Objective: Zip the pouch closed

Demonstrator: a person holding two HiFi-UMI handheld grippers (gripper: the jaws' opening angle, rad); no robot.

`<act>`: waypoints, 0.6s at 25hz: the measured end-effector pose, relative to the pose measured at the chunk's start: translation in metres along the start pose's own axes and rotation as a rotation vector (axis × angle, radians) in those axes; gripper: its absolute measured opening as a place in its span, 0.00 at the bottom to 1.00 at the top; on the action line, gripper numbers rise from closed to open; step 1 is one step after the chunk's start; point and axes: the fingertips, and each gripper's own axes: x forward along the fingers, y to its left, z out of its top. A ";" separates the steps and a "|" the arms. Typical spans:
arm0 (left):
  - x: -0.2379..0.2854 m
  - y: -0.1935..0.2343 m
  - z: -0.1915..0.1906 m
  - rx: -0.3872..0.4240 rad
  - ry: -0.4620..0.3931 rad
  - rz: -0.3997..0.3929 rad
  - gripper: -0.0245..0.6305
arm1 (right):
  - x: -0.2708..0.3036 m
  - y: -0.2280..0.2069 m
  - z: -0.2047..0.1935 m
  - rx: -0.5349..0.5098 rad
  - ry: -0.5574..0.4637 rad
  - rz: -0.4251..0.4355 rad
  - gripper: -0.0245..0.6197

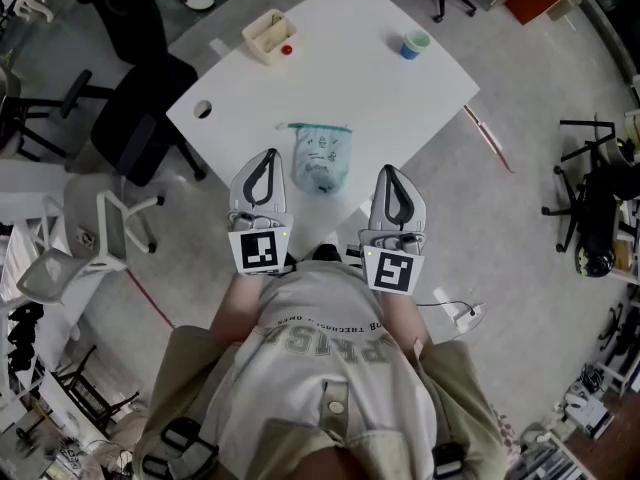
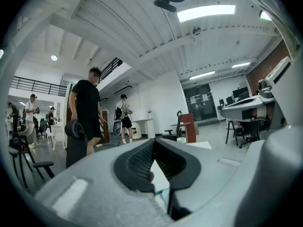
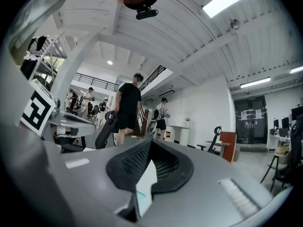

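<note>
White worktop [image 1: 350,88] stands on a grey floor, with office chairs around it. On it the pouch [image 1: 322,158], pale blue-green and see-through, lies flat at the 6 o'clock edge nearest the person, its zip edge towards 12 o'clock. The left claw [image 1: 268,158] sits just beside the pouch at its 9 o'clock, not touching it. The right claw [image 1: 390,173] is near it at 3 o'clock, a little further off. In the left gripper view the left claw [image 2: 152,143] is pressed together with nothing pinched, and the right gripper view shows the same of the right claw [image 3: 150,143]. A beige box [image 1: 268,36] stands towards 11 o'clock and a blue cup [image 1: 414,44] towards 1 o'clock.
</note>
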 end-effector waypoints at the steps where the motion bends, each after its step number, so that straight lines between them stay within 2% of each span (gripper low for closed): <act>1: 0.000 0.000 -0.001 0.000 0.002 0.000 0.06 | 0.000 0.001 0.000 -0.001 0.001 0.003 0.04; 15: -0.002 0.000 -0.007 -0.008 0.014 0.016 0.05 | 0.000 0.005 -0.007 -0.010 0.020 0.029 0.04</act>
